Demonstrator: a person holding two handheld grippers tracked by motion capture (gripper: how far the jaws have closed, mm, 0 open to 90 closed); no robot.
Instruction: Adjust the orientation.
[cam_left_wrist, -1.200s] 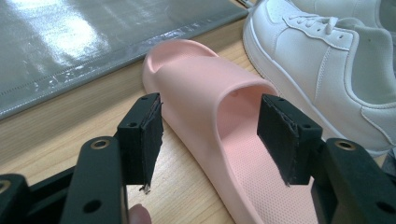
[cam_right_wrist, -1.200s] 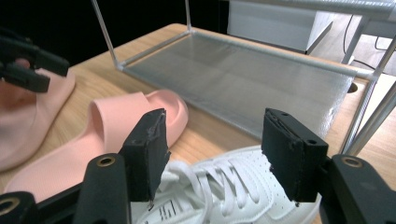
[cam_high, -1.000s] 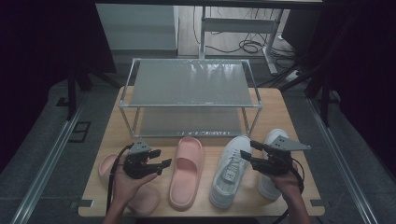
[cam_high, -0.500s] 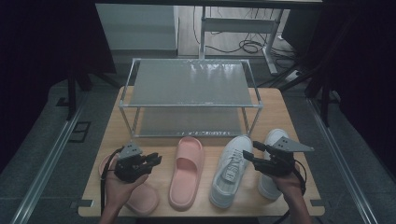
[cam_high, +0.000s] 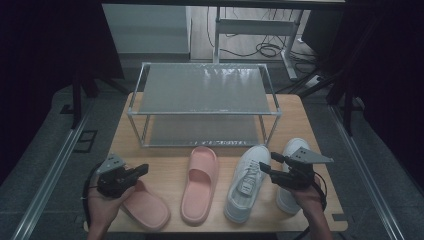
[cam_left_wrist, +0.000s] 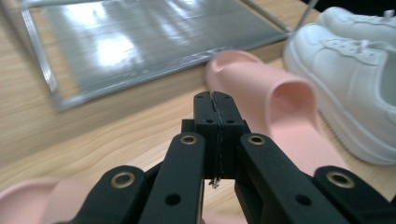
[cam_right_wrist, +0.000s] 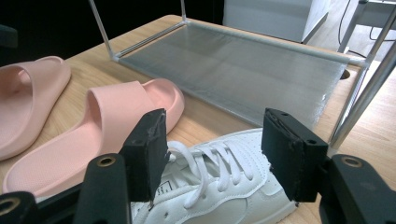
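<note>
High view: the left gripper (cam_high: 134, 173) hangs at the table's near left corner, over the heel end of the outer pink slide sandal (cam_high: 145, 206), its jaws pointing toward about two o'clock. Those jaws have just been closing and now meet pad to pad with nothing between them, as the left gripper view shows (cam_left_wrist: 215, 114). The right gripper (cam_high: 267, 167) stands wide open just above the laces of the inner white sneaker (cam_high: 246, 182), holding nothing; in the right gripper view the sneaker's tongue and laces (cam_right_wrist: 205, 179) lie between and below the two pads.

The relation that matters is the sneaker's lie: its long axis runs from about seven o'clock at the heel to one o'clock at the toe, toe toward the two-tier shoe rack (cam_high: 205, 102) at twelve o'clock. The open jaws straddle it across that axis, so the right hand is plainly the nearer one; I judge it need only sink and close on the upper. The second pink slide sandal (cam_high: 200, 182) lies just beside the sneaker at nine o'clock, and the outer white sneaker (cam_high: 292, 150) at three o'clock, partly under the hand.
</note>
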